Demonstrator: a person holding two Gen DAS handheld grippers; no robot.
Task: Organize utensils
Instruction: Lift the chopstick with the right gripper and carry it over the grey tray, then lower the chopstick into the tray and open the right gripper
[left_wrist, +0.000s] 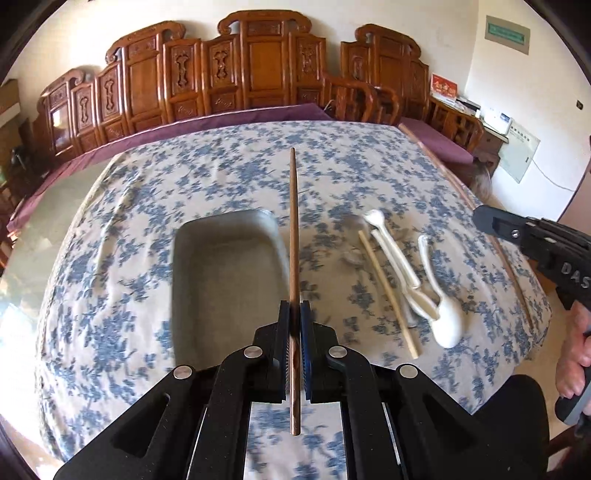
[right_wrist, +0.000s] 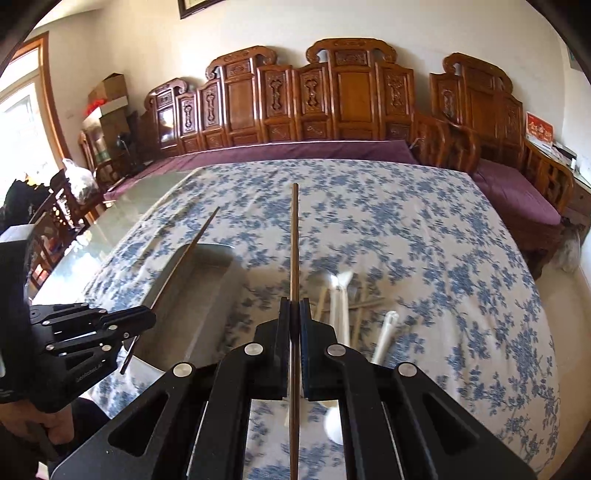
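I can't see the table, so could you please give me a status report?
Left gripper and right gripper each shut on a chopstick. Tray empty, unobstructed.

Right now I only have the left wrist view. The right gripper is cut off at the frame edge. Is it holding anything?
Observer: Yes. The right gripper is shut on a dark brown chopstick that points straight ahead.
Operator: Does that chopstick stick out behind the pads too?
Observer: Yes, it runs back between the fingers toward the camera.
Operator: Anything left of the grey tray that I can't see?
Observer: Beyond the floral cloth lies a bare glossy tabletop, with a white plastic bag past it.
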